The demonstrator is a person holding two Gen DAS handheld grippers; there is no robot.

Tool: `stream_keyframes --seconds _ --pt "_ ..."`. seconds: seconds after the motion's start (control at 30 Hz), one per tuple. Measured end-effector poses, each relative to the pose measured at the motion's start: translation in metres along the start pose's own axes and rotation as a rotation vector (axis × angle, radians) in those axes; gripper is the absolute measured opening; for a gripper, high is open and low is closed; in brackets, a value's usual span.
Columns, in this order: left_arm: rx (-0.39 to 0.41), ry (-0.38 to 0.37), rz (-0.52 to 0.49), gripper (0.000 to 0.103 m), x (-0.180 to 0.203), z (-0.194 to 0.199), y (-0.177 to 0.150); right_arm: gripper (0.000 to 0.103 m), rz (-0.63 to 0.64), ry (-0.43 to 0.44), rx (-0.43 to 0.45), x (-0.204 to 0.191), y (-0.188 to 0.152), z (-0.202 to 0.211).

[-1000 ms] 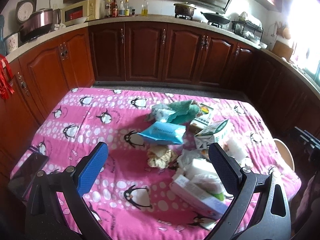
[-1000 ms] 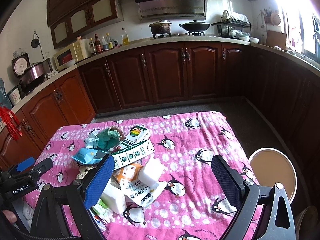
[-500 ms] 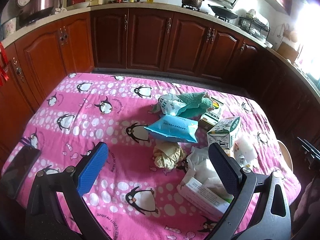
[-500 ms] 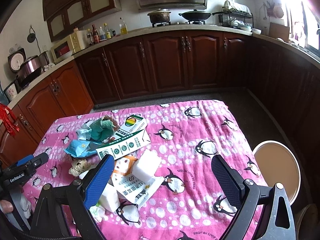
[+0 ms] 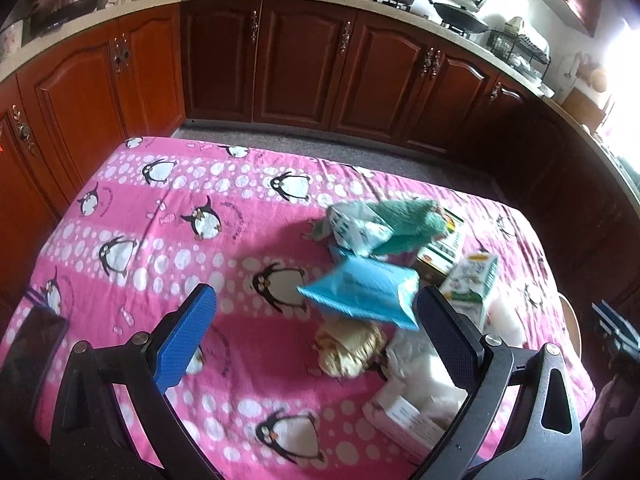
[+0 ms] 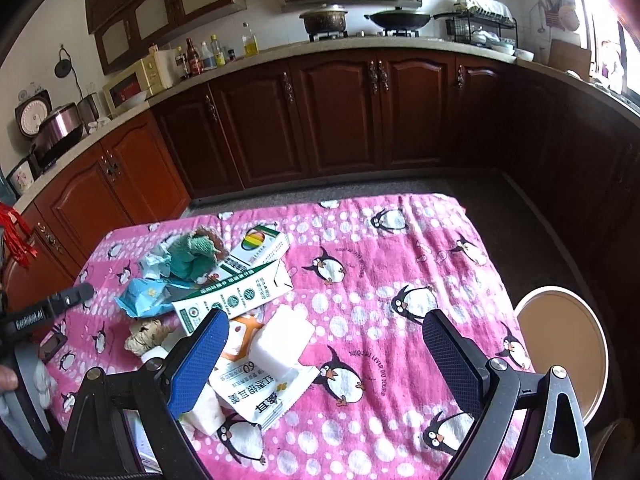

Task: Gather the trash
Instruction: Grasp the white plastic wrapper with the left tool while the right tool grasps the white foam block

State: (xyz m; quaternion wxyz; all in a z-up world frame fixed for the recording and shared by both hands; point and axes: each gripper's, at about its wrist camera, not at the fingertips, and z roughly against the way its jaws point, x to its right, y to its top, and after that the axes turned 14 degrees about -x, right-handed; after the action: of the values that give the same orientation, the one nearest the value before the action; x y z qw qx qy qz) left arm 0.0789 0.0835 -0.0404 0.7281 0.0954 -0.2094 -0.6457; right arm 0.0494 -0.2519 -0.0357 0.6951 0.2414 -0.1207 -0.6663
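Left gripper: jaws spread wide, holding nothing, above the pink penguin tablecloth. Versus 1.0 s ago its view sits lower and closer to the trash pile; the blue wrapper now fills more of the frame, just beside the right-hand finger, and the crumpled tan paper lies between the fingers. Right gripper: also fully spread, empty, its view slightly nearer the table than before. Pile itself unmoved: green cloth at the far end, green-and-white milk carton lying flat beside it, white foam block touching the printed flat packet. Round stool stands beside the table's right edge.
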Motion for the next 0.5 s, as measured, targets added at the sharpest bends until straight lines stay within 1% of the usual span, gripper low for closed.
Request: stream_keyframes --seconds 0.1,0.2,0.27,0.4,0.5 --pt "-0.034 -0.019 0.009 0.100 -0.005 -0.012 0.017 0.096 -0.003 0.026 -0.034 0.002 0.002 -0.010" --pt "-0.048 -0.030 0.001 0.100 -0.004 -0.022 0.030 0.096 -0.014 0.049 -0.055 0.007 0.004 -0.018" --pt "-0.063 -0.032 -0.015 0.100 0.000 -0.030 0.041 0.096 -0.014 0.054 -0.074 0.011 0.006 -0.024" --pt "-0.102 -0.061 -0.029 0.100 0.004 -0.047 0.060 0.096 0.013 0.055 -0.106 0.015 0.006 -0.031" --pt "-0.137 -0.063 -0.044 0.100 0.009 -0.062 0.071 0.090 0.031 0.084 -0.143 0.014 0.004 -0.041"
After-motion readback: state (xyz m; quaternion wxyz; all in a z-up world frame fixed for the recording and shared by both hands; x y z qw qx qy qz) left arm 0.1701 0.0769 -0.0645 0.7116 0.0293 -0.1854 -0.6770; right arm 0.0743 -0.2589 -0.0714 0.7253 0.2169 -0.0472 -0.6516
